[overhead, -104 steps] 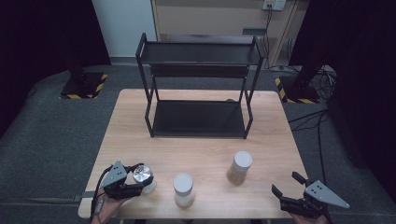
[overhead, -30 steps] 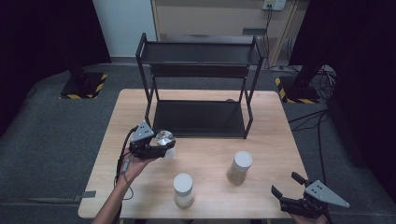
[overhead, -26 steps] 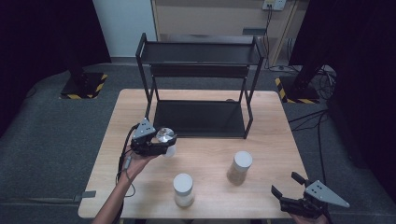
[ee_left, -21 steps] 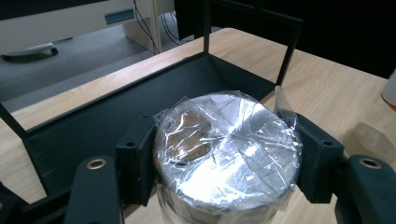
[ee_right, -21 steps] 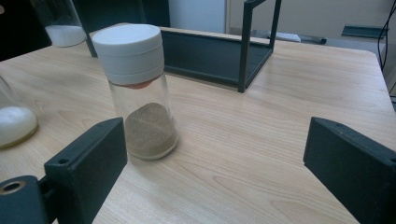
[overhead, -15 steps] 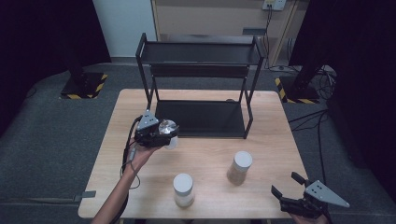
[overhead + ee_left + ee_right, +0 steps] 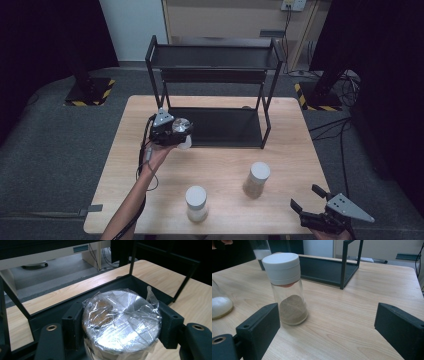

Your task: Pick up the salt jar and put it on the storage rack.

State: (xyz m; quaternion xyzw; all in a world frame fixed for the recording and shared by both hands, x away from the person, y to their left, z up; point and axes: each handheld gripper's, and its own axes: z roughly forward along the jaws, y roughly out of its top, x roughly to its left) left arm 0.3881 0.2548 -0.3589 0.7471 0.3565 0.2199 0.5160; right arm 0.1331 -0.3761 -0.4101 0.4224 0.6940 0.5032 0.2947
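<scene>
Left gripper view shows your left gripper (image 7: 120, 327) with its fingers (image 7: 72, 327) pinching a film-wrapped jar (image 7: 122, 322) (silver lid up), held just above the worktop (image 7: 220, 165) at the black rack's (image 7: 215, 80) lower shelf. Your right gripper (image 7: 320, 212) rests with fingers spread, near the brown-powder jar (image 7: 288, 290).

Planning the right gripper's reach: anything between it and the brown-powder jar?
Nothing: bare table between right gripper and jar, per right gripper view.
</scene>
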